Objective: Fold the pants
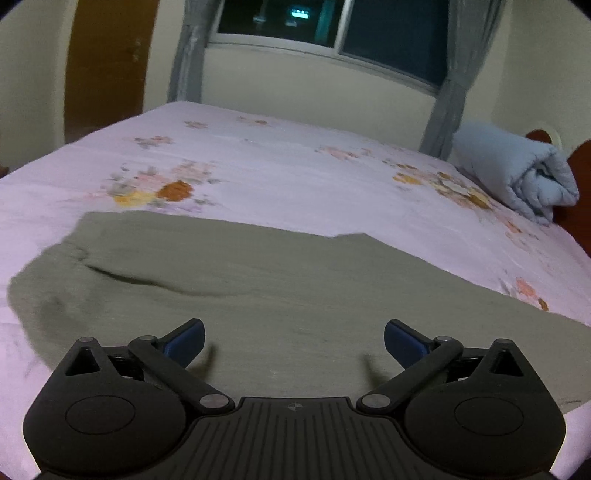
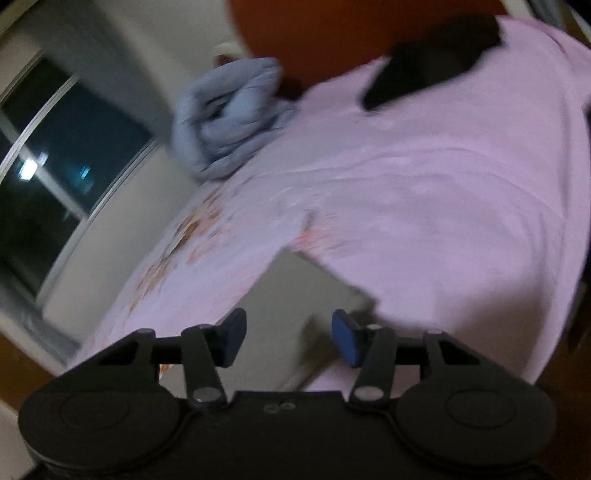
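- Left gripper (image 1: 293, 338), black with blue pads: jaws spread wide apart, nothing between them; it hangs above the grey-green fabric pants (image 1: 229, 280).
- Grey-green pants: spread flat on the near part of the bed, filling the lower half of the left wrist view; a dark crease runs across the cloth toward the left, and the far edge is straight with a small step toward the right.
- Pink bedsheet with floral print (image 1: 280, 173): covers the bed beneath and beyond the pants.
- Rolled pale-blue quilt (image 1: 517, 173): lies at the far right of the bed, well apart from the pants.
- Window with grey curtains (image 1: 332, 33): on the wall behind the bed, dark outside.
- Right gripper (image 2: 289, 338), same build: jaws partly apart, pads clear of any cloth; the view is tilted and blurred.
- Right wrist view: one end of the pants (image 2: 295, 314) lies under and ahead of the jaws; a dark, indistinct item (image 2: 436, 62) rests on the far sheet.
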